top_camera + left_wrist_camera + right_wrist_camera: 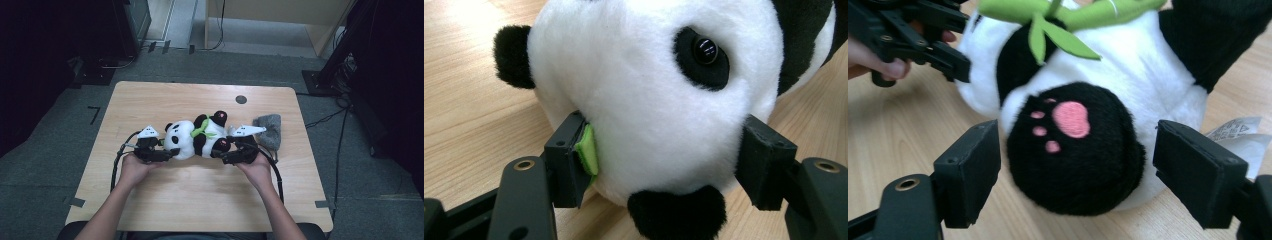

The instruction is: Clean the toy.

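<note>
We see the panda [197,137] lying on its back at the middle of the surface [200,195] in the high view. The left gripper [167,154] has its jaws pressed on both sides of the panda's white head, half closed. The right gripper [222,155] has its jaws wide apart around the black foot [1075,147], not touching it.

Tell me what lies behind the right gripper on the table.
Behind the right gripper lies a grey fuzzy cloth on the wooden table, right of the panda plush. The gripper's plate covers the cloth's near left edge, so what lies beneath stays hidden.
</note>
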